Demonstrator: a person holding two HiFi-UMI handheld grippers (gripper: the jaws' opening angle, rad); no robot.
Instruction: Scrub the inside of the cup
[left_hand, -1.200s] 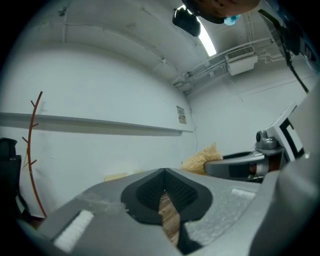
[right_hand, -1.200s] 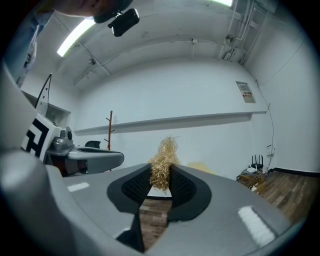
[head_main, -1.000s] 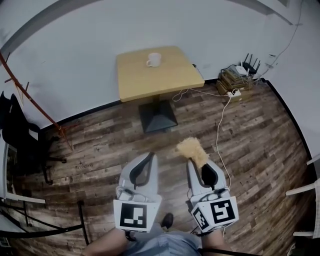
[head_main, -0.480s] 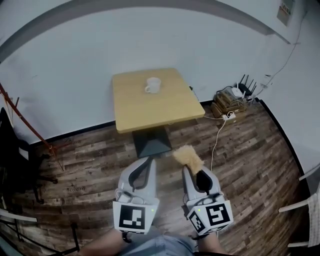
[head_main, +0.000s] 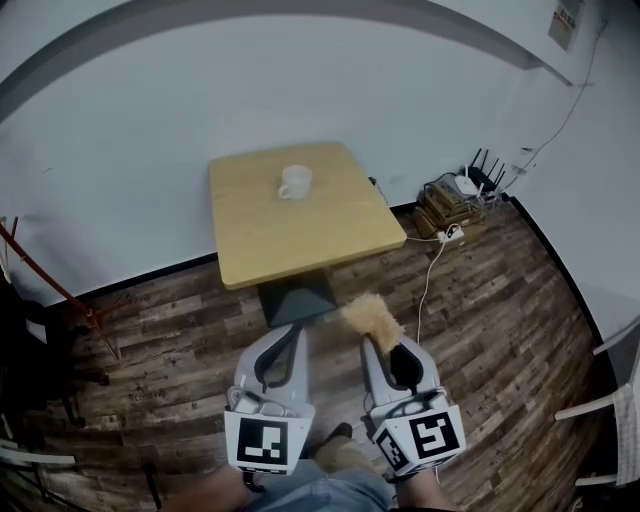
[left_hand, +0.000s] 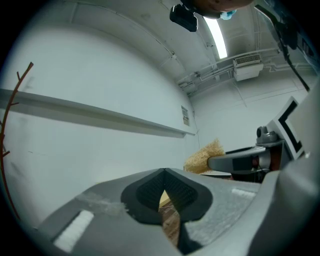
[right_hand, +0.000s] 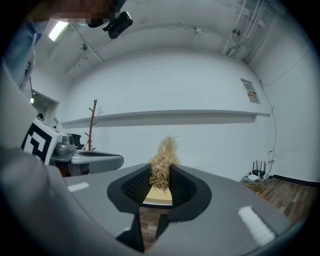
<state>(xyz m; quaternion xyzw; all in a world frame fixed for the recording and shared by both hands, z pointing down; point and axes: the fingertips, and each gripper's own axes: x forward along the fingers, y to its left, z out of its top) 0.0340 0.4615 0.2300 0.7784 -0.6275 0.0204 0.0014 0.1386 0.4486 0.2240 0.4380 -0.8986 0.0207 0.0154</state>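
A white cup (head_main: 295, 181) stands near the far edge of a small square wooden table (head_main: 262, 235), well ahead of both grippers. My right gripper (head_main: 372, 338) is shut on a tan fibre scrubber (head_main: 368, 317), whose tuft sticks out past the jaw tips; in the right gripper view the scrubber (right_hand: 163, 165) rises between the dark pads. My left gripper (head_main: 296, 331) is shut with nothing in it, its jaws meeting at the tip (left_hand: 164, 172). Both grippers hang over the wood floor just short of the table's near edge.
The table stands on a dark pedestal base (head_main: 293, 299) against a white wall. A router and cardboard boxes (head_main: 458, 198) sit in the right corner, with a white cable (head_main: 432, 262) trailing over the plank floor. A red coat stand (head_main: 60, 285) stands at left.
The view has closed in on the table, which now lies nearer and lower in the head view. Both grippers keep their places and their grips.
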